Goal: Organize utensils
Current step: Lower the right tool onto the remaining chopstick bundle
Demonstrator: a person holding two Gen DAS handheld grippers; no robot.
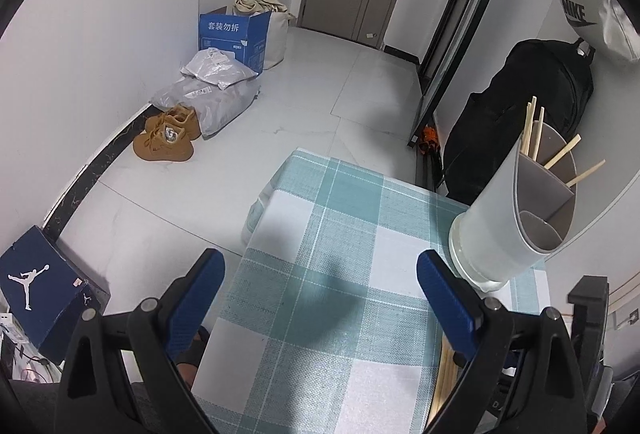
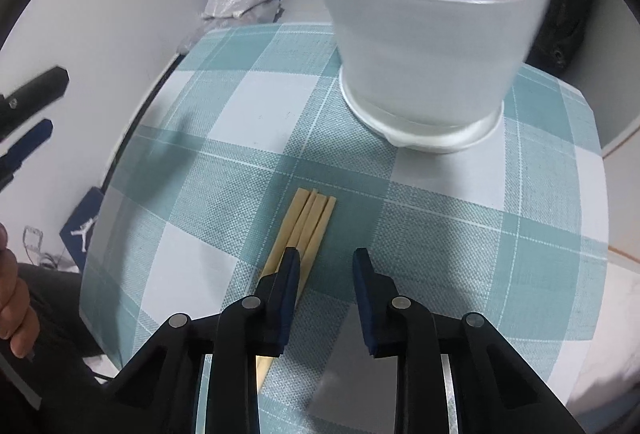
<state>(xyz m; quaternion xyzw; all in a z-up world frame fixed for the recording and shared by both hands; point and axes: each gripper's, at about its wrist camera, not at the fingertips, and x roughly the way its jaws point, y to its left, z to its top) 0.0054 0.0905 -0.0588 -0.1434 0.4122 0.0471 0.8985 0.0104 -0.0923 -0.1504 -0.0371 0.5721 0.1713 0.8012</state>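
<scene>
Nearest the right wrist camera, the right gripper (image 2: 326, 258) points steeply down at the table, its two blue-padded black fingers (image 2: 290, 274) set a narrow gap apart. Nothing sits between the pads: only the checked cloth shows in the gap. The left pad overlaps the bundle of pale wooden chopsticks (image 2: 310, 218) lying flat on the cloth, so whether it touches them cannot be told; the bundle runs from under that finger up and away toward the holder.

Beneath everything lies the teal-and-white checked tablecloth (image 2: 224, 170). Farther on stands the tall grey plastic utensil holder (image 2: 428, 46) on a white base, upright and well apart from the chopstick bundle. From the left wrist view its inside is split by a partition, and several more wooden chopsticks (image 1: 536, 132) lean in the far compartment, while the near compartment looks empty.

The left gripper (image 1: 320, 274) hangs over the table's near-left part with its blue pads (image 1: 444, 294) spread wide and nothing between them. A person's hand (image 2: 14, 298) shows at the left edge of the right wrist view.

Beyond the table, on the pale tiled floor, are tan suede boots (image 1: 168, 134), grey mailing bags (image 1: 212, 90), a blue cardboard box (image 1: 234, 38) and a black backpack (image 1: 520, 106) against the wall.
</scene>
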